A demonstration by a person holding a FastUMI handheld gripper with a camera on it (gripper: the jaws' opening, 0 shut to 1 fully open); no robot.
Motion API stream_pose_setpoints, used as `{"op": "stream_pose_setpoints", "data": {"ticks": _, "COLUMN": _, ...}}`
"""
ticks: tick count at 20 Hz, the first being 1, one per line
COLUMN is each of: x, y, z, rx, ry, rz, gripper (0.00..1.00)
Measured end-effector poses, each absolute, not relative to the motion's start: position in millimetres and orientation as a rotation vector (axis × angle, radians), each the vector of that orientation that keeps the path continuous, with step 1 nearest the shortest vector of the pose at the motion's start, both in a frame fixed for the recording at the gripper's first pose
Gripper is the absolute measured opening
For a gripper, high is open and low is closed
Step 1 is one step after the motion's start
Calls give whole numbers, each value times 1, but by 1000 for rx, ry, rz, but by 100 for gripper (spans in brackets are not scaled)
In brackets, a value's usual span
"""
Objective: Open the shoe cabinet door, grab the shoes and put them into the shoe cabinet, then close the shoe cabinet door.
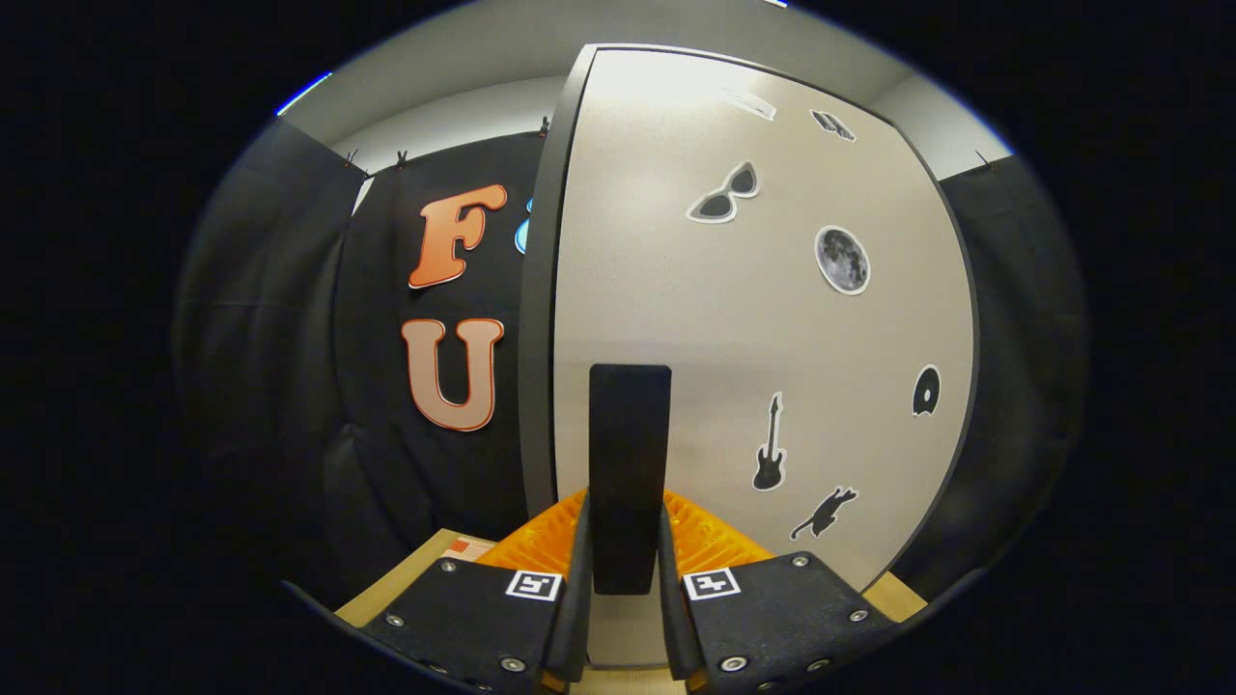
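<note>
Gripper is pinching the black handle w/ both fingers pressing its sides. Handle is sitting upright on the pale cabinet door, near its dark left edge; guitar sticker is showing just right of handle.

Light from above makes the top of the cabinet door glare white. The sides are dark and bent round. My gripper looks sharp.

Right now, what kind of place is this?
Probably a staged booth, not a home: black cloth wall, a white cabinet door with stickers, and the hand-held gripper shut on its black handle.
</note>
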State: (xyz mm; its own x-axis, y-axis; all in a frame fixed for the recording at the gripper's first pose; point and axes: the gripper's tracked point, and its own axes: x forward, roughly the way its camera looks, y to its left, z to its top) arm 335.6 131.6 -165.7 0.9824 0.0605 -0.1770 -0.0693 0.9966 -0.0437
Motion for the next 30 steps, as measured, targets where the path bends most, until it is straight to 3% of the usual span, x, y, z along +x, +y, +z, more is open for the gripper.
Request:
{"op": "stream_pose_setpoints", "data": {"ticks": 4, "x": 330, "y": 129, "z": -164, "rx": -61, "ry": 202, "rz": 86, "gripper": 23}}
{"op": "stream_pose_setpoints", "data": {"ticks": 11, "x": 285, "y": 118, "z": -156, "rx": -40, "ry": 201, "rz": 71, "gripper": 23}}
{"op": "stream_pose_setpoints", "data": {"ticks": 20, "x": 181, "y": 51, "z": -141, "rx": -81, "ry": 195, "rz": -50, "gripper": 23}}
{"op": "stream_pose_setpoints", "data": {"ticks": 30, "x": 113, "y": -27, "z": -127, "rx": -111, "ry": 201, "rz": -145, "gripper": 18}}
